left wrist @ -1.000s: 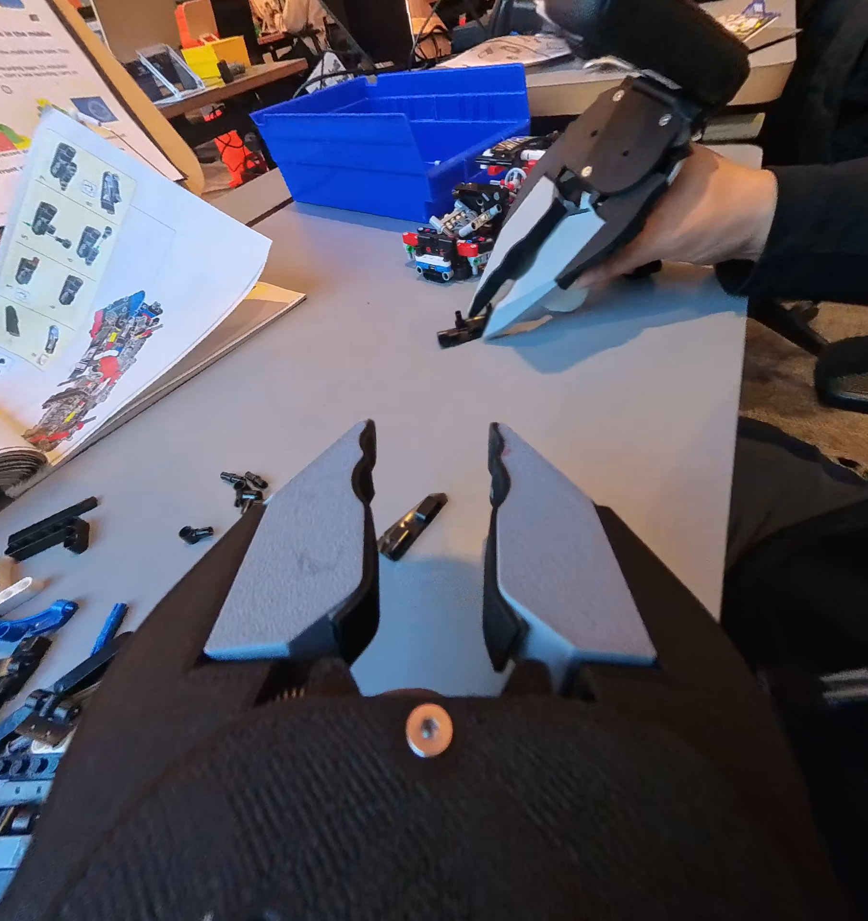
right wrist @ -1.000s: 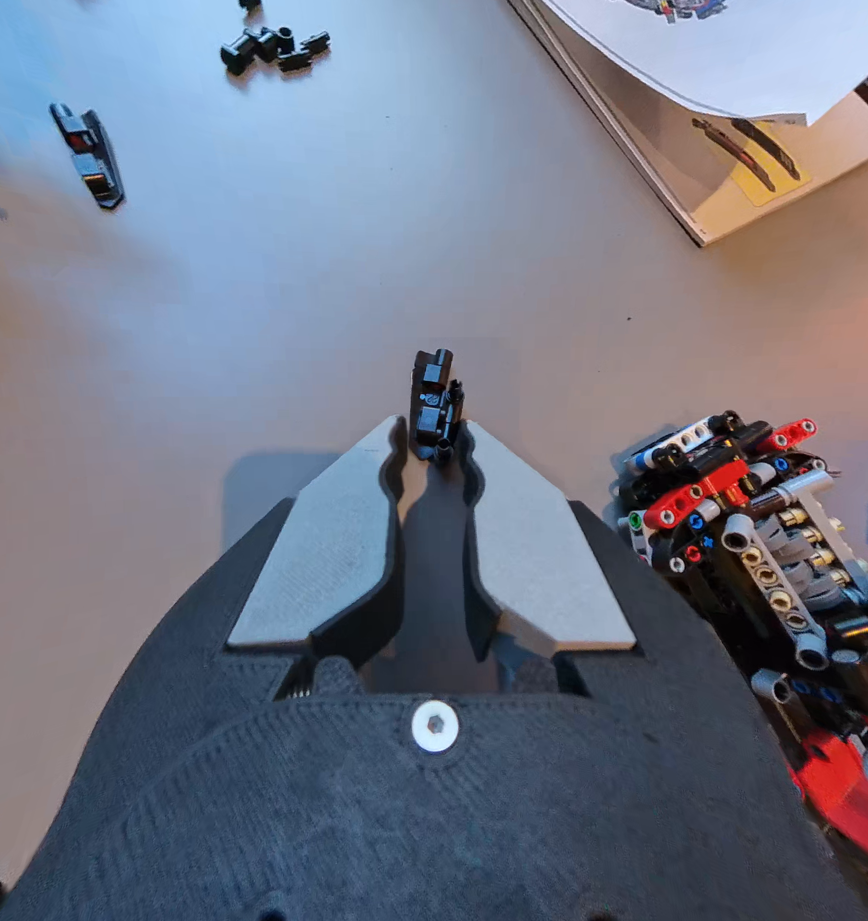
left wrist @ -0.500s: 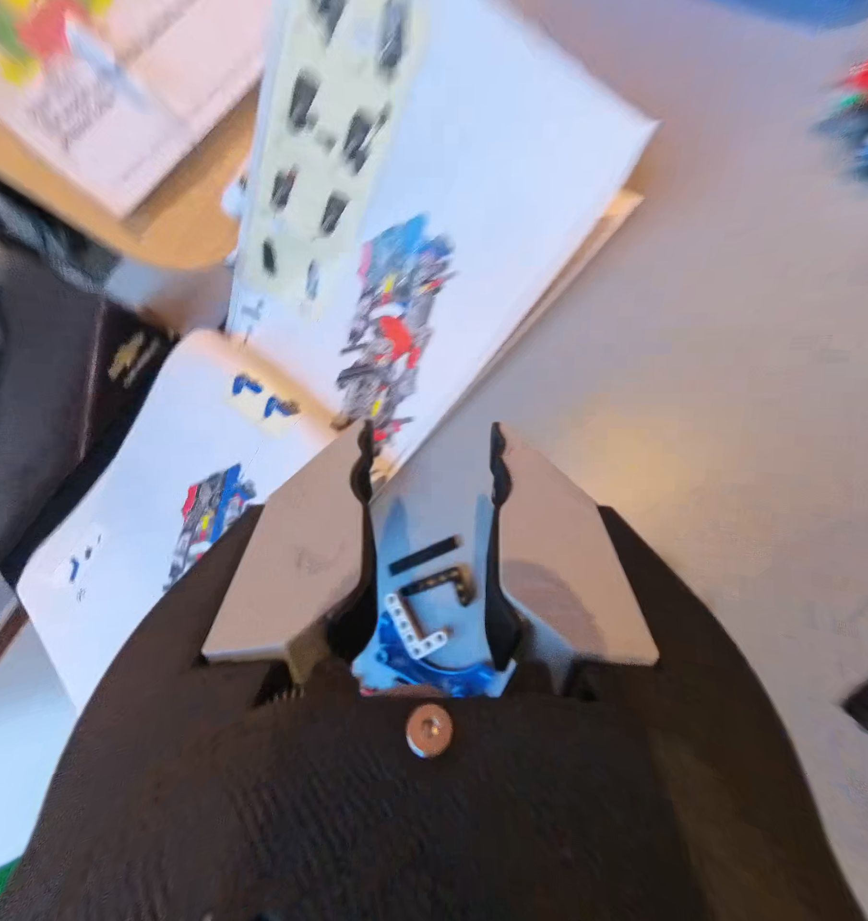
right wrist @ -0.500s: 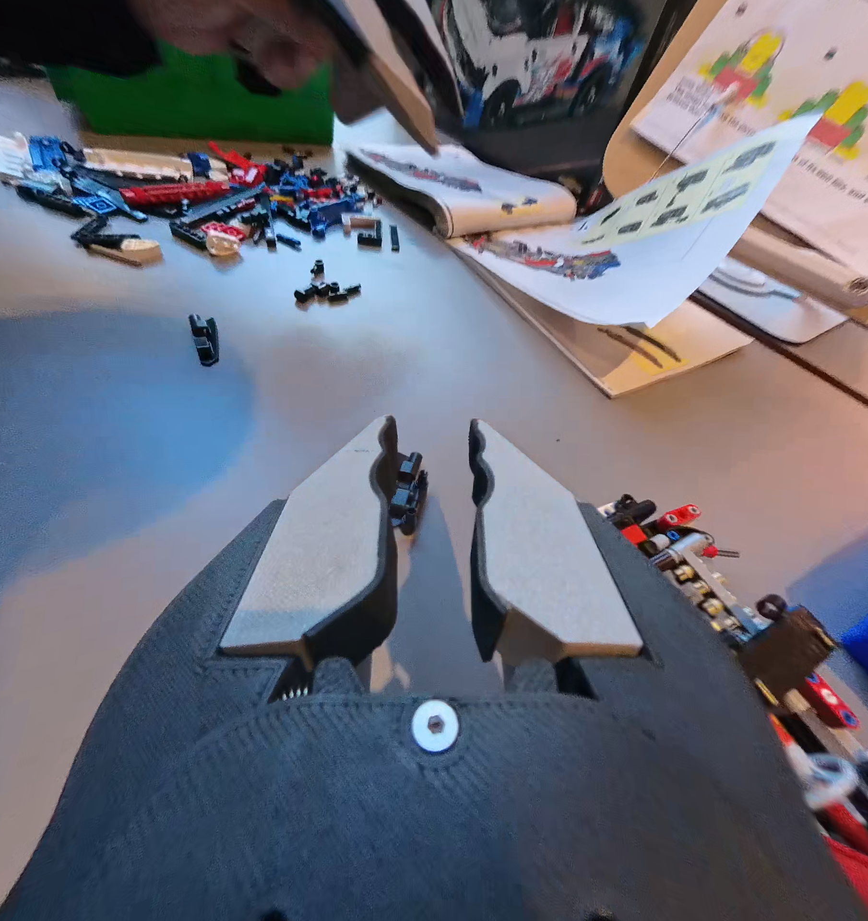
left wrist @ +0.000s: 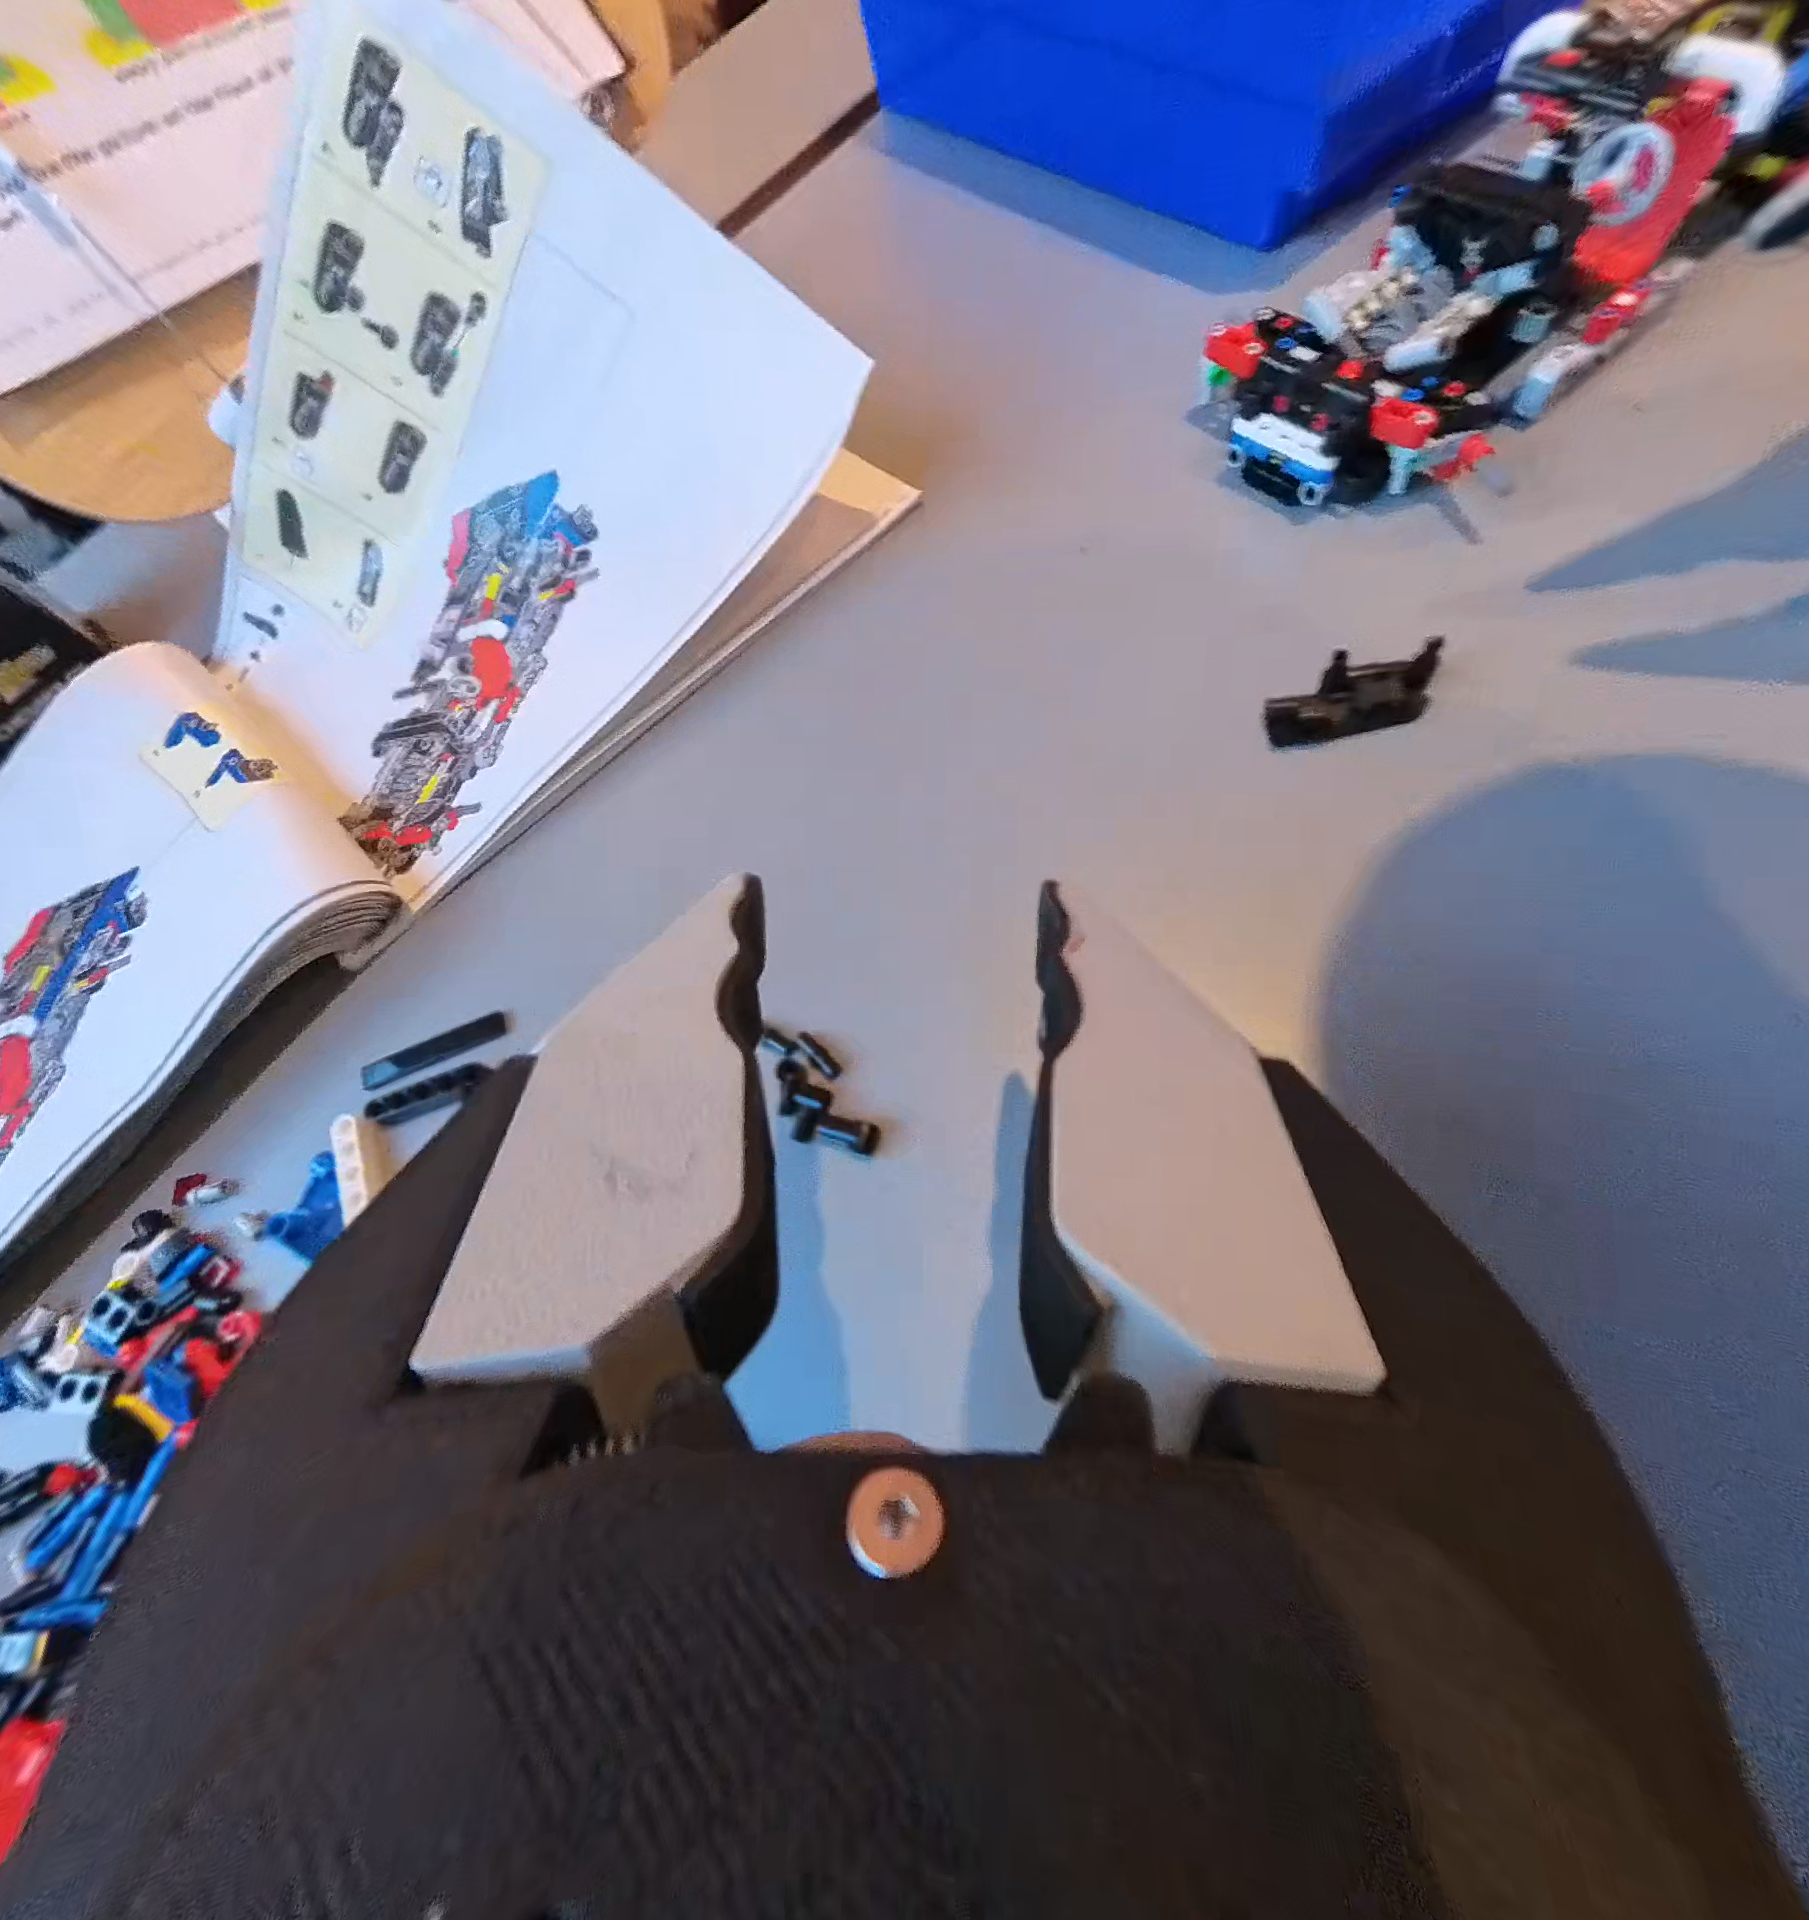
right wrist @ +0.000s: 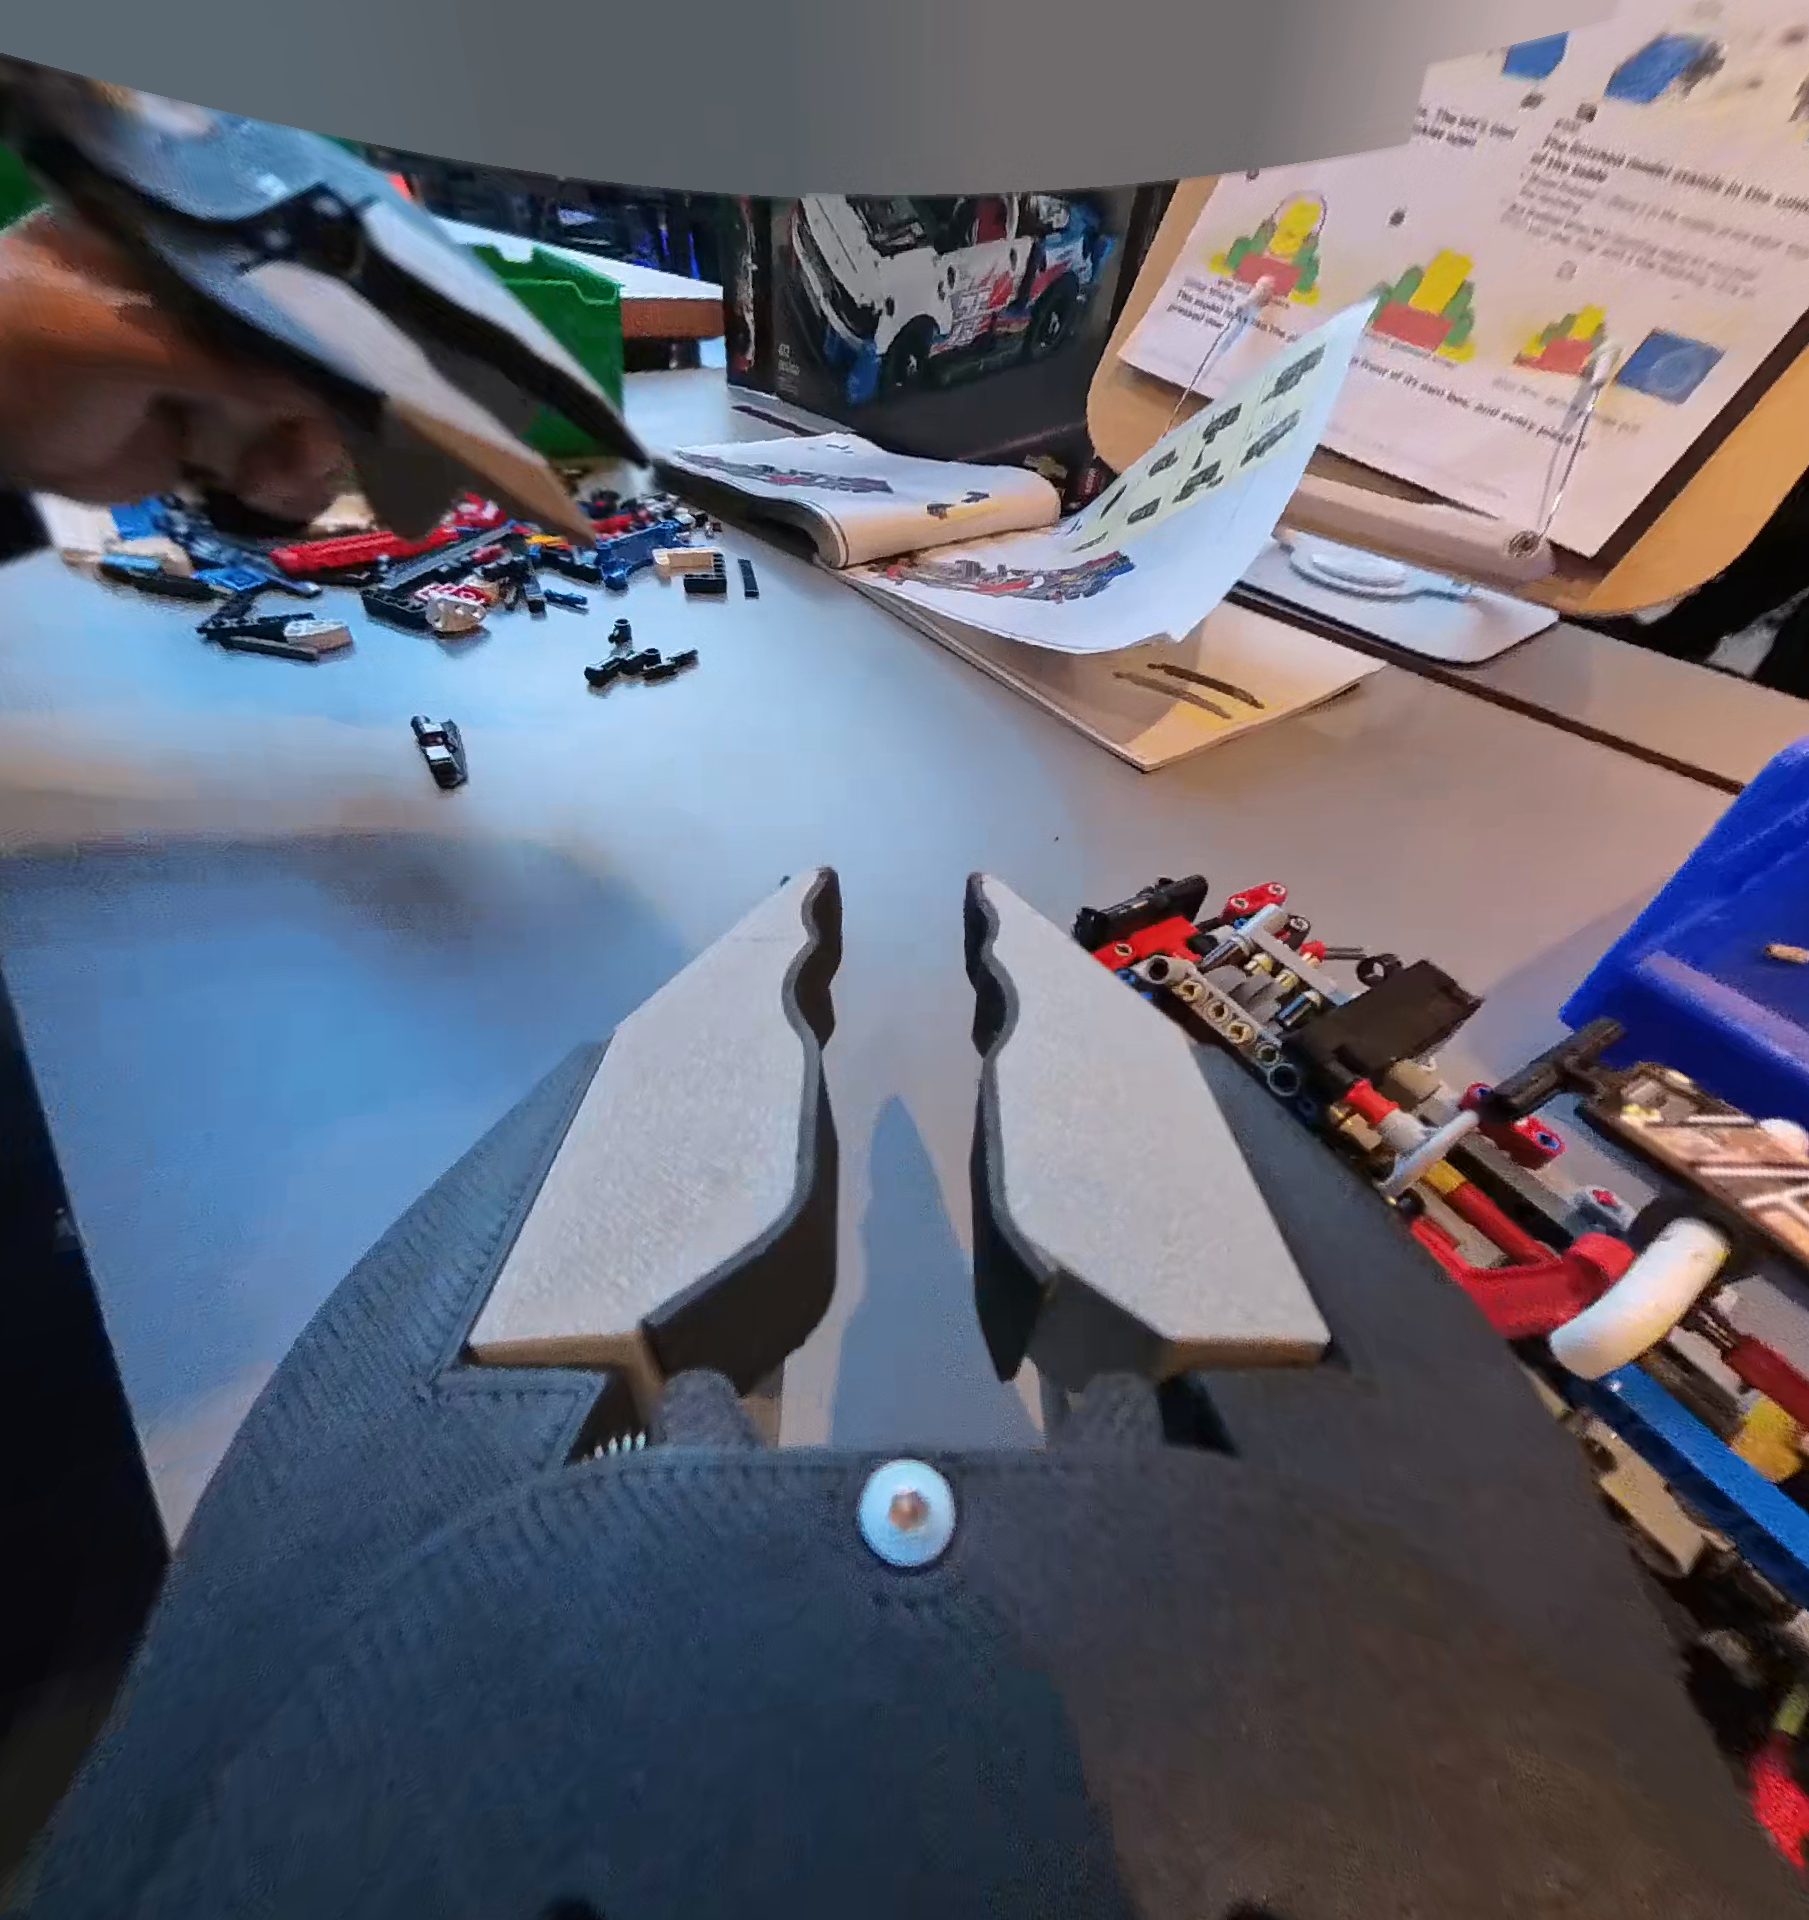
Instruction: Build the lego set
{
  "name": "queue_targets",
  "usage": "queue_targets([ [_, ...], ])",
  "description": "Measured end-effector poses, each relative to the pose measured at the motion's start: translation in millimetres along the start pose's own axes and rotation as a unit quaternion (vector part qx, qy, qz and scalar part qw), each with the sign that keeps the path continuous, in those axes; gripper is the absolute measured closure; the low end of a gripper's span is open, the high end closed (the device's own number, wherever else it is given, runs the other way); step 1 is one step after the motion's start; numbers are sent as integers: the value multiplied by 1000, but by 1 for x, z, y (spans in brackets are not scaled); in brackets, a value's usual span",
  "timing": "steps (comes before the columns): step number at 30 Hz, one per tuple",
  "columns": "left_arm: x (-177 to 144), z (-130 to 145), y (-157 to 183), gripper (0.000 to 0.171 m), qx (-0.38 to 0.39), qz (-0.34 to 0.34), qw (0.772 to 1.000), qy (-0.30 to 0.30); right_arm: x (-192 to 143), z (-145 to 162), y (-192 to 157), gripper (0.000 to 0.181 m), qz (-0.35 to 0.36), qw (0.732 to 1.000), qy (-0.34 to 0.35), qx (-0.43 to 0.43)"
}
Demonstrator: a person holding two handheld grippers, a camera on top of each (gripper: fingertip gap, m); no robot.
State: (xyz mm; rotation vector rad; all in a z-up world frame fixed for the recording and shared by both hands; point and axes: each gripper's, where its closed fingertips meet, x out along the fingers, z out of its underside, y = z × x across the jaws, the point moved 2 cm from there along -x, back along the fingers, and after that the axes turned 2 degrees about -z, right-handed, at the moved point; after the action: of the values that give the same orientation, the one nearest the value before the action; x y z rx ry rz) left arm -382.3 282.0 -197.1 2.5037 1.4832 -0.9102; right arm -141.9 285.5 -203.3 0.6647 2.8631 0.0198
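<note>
My left gripper (left wrist: 895,904) is open and empty, held above a small cluster of black pins (left wrist: 817,1091) on the grey table (left wrist: 1087,623). It also shows in the right wrist view (right wrist: 614,499), over the pile of loose parts (right wrist: 443,561). My right gripper (right wrist: 900,894) is open with nothing between its fingers, just left of the half-built red, black and grey model (right wrist: 1399,1091). The model also shows far right in the left wrist view (left wrist: 1451,343). One small black piece (left wrist: 1347,696) lies alone on the table; the right wrist view shows it too (right wrist: 441,748).
An open instruction book (left wrist: 464,520) lies at the left, one page standing up. A blue bin (left wrist: 1191,104) stands behind the model. Loose blue, red and black parts (left wrist: 100,1351) are heaped at the near left. A set box (right wrist: 931,291) and a display board (right wrist: 1502,260) stand behind. The left gripper's tips are roughly 20 cm from the right gripper's. From the right gripper's tips to the small black piece (left wrist: 1347,696) is close to 10 cm.
The right gripper held a small black piece a second ago; its fingers are now apart and empty, and it has tilted up. The left gripper swung left over the book, then back over the pins.
</note>
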Motion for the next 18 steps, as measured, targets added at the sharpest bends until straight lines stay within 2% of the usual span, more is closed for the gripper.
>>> queue_targets([
  [5, -12, 20, 14, 128, 11, -17, 998, 56, -3, -2, 6, 163, 22, 1000, 10, 4],
  [12, -39, 47, 0, 134, -4, -78, 991, 108, 4, 3, 5, 163, 38, 999, -17, -24],
  [18, -44, 46, 2, 138, 24, -91, 987, 129, -1, 0, 17, 164, 95, 994, -14, -46],
])
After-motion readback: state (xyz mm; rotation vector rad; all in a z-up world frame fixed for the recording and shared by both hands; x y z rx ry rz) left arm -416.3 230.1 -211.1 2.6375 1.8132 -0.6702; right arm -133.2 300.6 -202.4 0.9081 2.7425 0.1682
